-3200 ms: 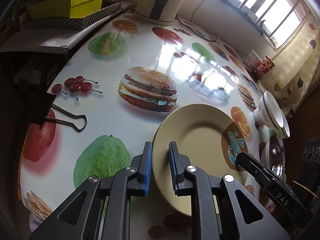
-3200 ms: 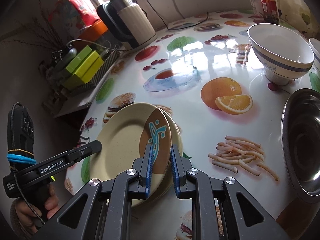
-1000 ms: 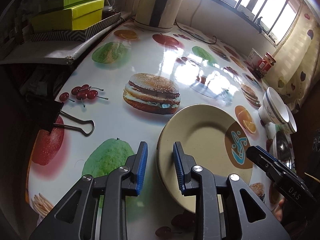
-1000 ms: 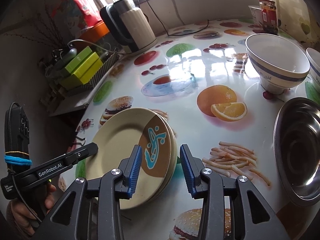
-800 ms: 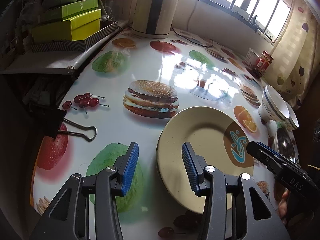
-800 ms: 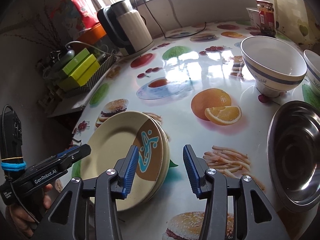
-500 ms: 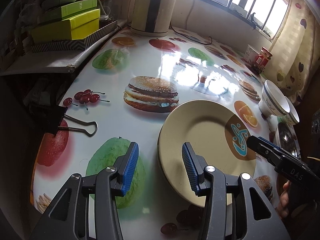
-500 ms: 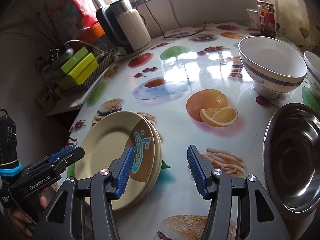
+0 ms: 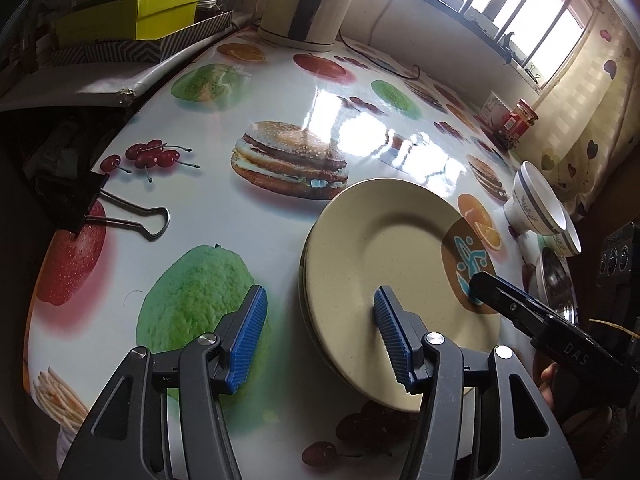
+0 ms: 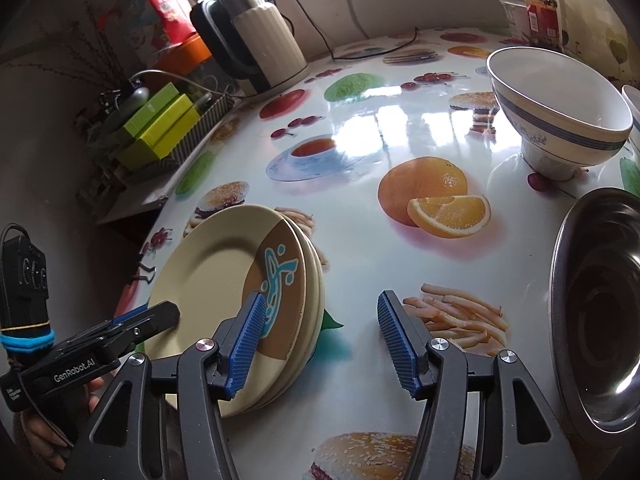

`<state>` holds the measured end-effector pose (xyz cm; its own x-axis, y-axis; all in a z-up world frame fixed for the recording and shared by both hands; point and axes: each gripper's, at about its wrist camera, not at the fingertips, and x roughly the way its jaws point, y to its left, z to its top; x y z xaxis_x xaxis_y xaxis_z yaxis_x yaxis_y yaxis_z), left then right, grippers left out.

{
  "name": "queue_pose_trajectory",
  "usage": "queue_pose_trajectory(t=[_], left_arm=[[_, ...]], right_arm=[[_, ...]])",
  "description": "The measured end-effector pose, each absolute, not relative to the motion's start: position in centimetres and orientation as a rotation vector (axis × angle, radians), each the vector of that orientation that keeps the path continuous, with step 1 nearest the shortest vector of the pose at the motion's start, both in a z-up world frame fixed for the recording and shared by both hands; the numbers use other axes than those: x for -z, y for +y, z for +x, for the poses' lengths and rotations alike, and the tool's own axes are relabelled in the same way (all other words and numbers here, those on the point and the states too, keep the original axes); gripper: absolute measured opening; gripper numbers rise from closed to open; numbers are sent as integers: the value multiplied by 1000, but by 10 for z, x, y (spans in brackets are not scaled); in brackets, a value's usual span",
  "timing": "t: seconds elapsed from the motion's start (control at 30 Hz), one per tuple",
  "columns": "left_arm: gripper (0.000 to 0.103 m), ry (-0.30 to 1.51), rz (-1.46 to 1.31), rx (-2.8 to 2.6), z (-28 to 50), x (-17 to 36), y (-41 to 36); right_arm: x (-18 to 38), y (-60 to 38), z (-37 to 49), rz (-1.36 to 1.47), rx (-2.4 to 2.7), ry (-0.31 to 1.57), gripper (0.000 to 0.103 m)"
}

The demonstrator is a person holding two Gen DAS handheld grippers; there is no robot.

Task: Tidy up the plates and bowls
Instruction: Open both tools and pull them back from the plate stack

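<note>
A stack of beige plates (image 9: 384, 256) with a brown-and-blue patch lies flat on the printed tablecloth. My left gripper (image 9: 318, 300) straddles the stack's left rim. Its jaws are opening and the blue pads (image 9: 248, 332) do not touch the plates. My right gripper (image 10: 320, 300) stands open over the stack's (image 10: 224, 272) right rim, pads clear of it. Each gripper shows in the other's view: the right gripper (image 9: 480, 280) and the left gripper (image 10: 168, 314). A white bowl with a blue band (image 10: 556, 116) stands upright at the far right beside a second bowl (image 10: 634, 108). A steel bowl (image 10: 600, 308) sits nearer.
An electric kettle (image 10: 256, 36) with its cord stands at the back. Green boxes (image 9: 132, 4) lie on a side shelf beyond the table's left edge. A black binder clip (image 9: 80, 204) grips that edge. A red jar (image 10: 540, 12) stands far right.
Both grippers were shut on the plate stack's opposite rims. Their jaws have since spread wide and let go, and the stack lies on the table.
</note>
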<state>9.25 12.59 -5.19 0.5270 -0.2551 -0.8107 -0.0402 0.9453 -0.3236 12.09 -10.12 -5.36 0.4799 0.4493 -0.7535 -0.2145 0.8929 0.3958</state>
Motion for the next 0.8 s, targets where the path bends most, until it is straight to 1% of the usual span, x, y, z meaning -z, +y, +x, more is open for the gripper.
queue_pose_trajectory(t=[0.13,0.5,0.57,0.6,0.7,0.8], left_arm=[[57,1027,-373,154,95,55,126],[56,1025,-387,162,102,55,120],[55,1027,-380,154,104,55,117],[55,1028,-383,150,106,55,118],[53,1032,-394,146,111,55,119],[53,1035,-389,146,115,54,118]], right_arm=[[55,-100,122,271,-431,997,59],[59,-93,129,320,-521,1014,59],[60,-92,131,324,-531,1020,55],[61,-91,132,330,-540,1028,49],[61,-91,134,329,-530,1034,41],[62,-94,138,357,-527,1043,38]])
